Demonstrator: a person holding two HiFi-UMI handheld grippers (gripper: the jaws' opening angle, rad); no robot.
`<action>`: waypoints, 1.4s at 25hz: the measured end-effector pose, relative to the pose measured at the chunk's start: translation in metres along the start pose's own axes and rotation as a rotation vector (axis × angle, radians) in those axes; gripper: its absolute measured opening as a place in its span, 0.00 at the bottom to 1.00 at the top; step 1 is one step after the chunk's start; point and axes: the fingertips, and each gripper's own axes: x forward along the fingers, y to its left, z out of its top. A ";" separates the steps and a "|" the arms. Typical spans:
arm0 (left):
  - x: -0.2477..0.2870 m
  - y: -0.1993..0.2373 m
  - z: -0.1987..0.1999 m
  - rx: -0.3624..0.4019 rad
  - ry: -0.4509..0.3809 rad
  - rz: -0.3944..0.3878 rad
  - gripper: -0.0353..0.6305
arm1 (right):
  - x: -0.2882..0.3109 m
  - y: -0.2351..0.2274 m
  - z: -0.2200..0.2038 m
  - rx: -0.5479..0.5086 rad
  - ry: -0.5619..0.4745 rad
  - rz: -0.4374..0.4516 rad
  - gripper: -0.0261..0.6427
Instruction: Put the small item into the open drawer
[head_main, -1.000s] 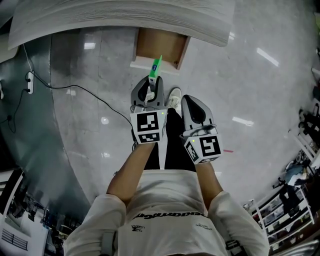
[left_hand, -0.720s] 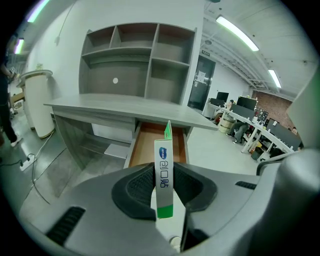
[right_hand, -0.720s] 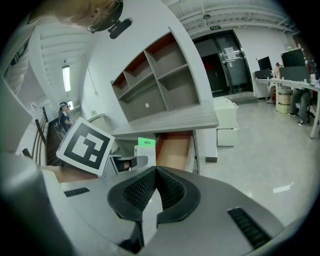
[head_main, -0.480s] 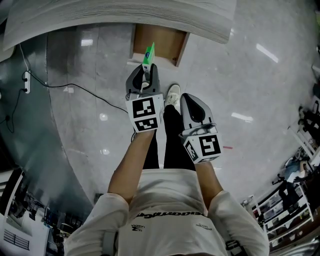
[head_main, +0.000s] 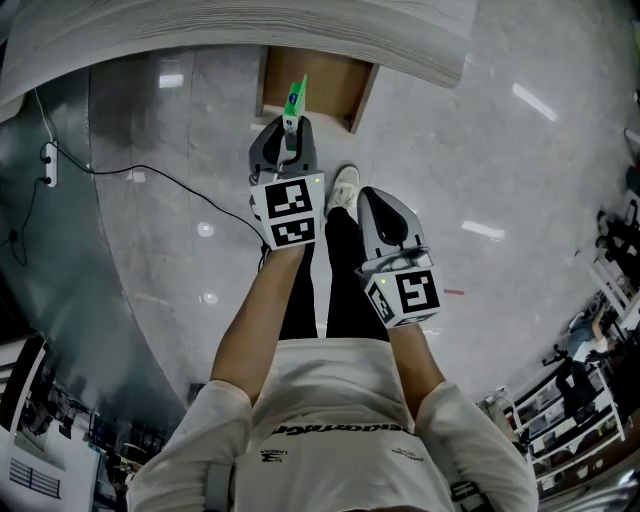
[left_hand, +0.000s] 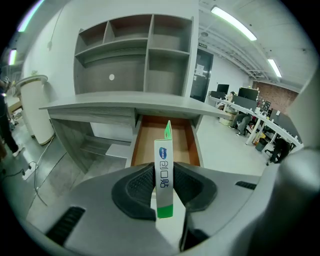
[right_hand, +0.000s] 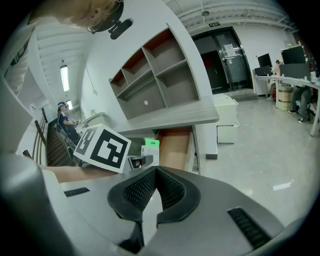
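Observation:
My left gripper (head_main: 289, 133) is shut on a small white and green box (head_main: 294, 100), which stands upright between the jaws (left_hand: 164, 176). The box's green tip reaches over the front edge of the open wooden drawer (head_main: 312, 84), seen straight ahead as the drawer (left_hand: 176, 139) in the left gripper view. My right gripper (head_main: 384, 210) hangs back to the right, jaws shut with nothing between them (right_hand: 155, 171). From the right gripper view the box (right_hand: 149, 150) and drawer (right_hand: 176, 145) lie ahead to the left.
The drawer sticks out from under a grey desk top (head_main: 250, 30) with open shelves (left_hand: 135, 55) above. A black cable (head_main: 150, 175) runs over the glossy floor at left. The person's white shoe (head_main: 345, 187) stands between the grippers. A low white cabinet (right_hand: 226, 120) is at right.
My left gripper has carried the box forward, from short of the drawer front to its edge. The right gripper has stayed put.

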 end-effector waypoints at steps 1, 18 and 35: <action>0.002 0.000 -0.001 0.004 0.002 0.000 0.21 | 0.000 0.000 -0.001 0.002 0.003 -0.002 0.08; 0.041 0.001 -0.001 0.053 0.041 -0.016 0.21 | 0.009 -0.010 -0.006 0.022 0.025 -0.017 0.08; 0.071 0.003 -0.015 0.054 0.099 -0.006 0.21 | 0.020 -0.007 -0.009 0.038 0.052 0.004 0.08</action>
